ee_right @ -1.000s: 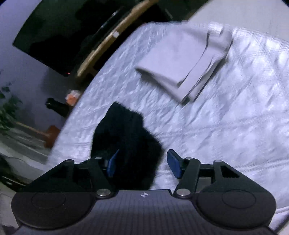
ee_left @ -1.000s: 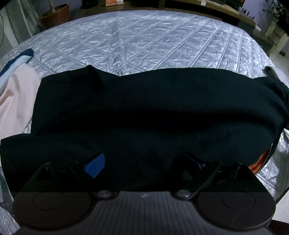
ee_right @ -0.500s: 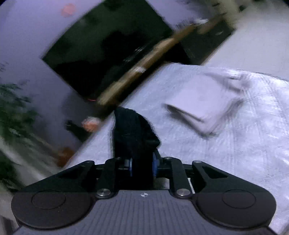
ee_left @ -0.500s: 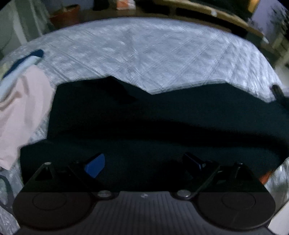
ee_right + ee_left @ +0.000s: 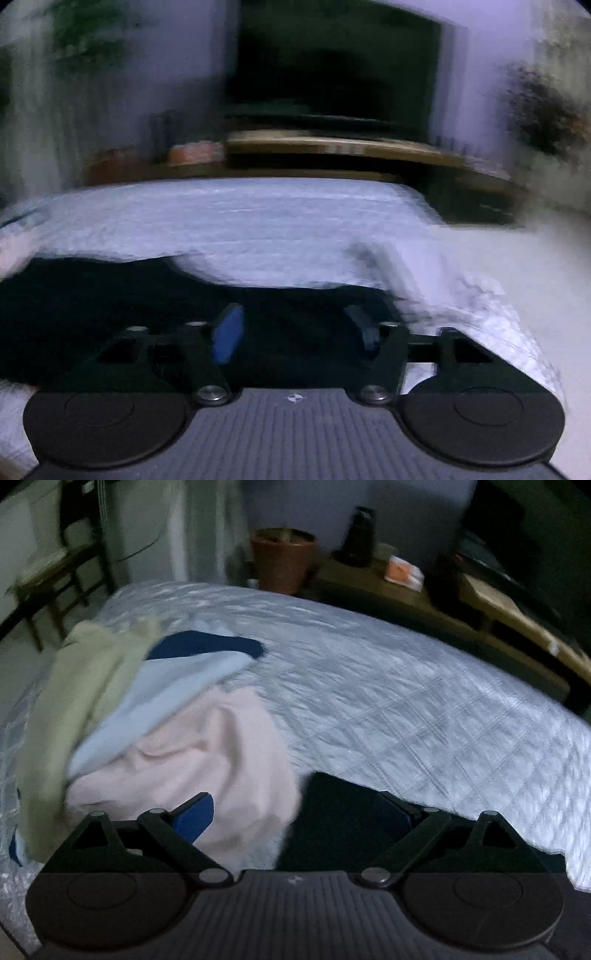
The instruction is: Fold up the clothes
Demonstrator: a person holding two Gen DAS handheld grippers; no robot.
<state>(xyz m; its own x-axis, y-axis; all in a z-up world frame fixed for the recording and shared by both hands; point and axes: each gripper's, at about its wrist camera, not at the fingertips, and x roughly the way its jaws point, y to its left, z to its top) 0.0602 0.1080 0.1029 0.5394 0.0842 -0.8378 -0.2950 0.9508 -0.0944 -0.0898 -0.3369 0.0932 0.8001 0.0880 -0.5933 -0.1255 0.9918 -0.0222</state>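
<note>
Left wrist view, left to right: heap of loose clothes on quilted silver bedspread (image 5: 388,686), comprising pale green garment (image 5: 70,686), light blue garment (image 5: 159,701) over a navy one (image 5: 207,646), and pink garment (image 5: 207,760) nearest; left gripper (image 5: 295,812) with jaws wide apart, nothing pinched, having just opened slightly further; black garment (image 5: 340,823) spread flat below and right of the pink one, lying under the gap. Terracotta pot (image 5: 282,559) and wooden shelf (image 5: 517,609) beyond the bed. Right wrist view, heavily blurred: black garment (image 5: 110,295) flat across lower left; right gripper (image 5: 295,328) with jaws just reopened wide, cloth beneath but not gripped; grey folded garment (image 5: 402,269), indistinct, at right.
</note>
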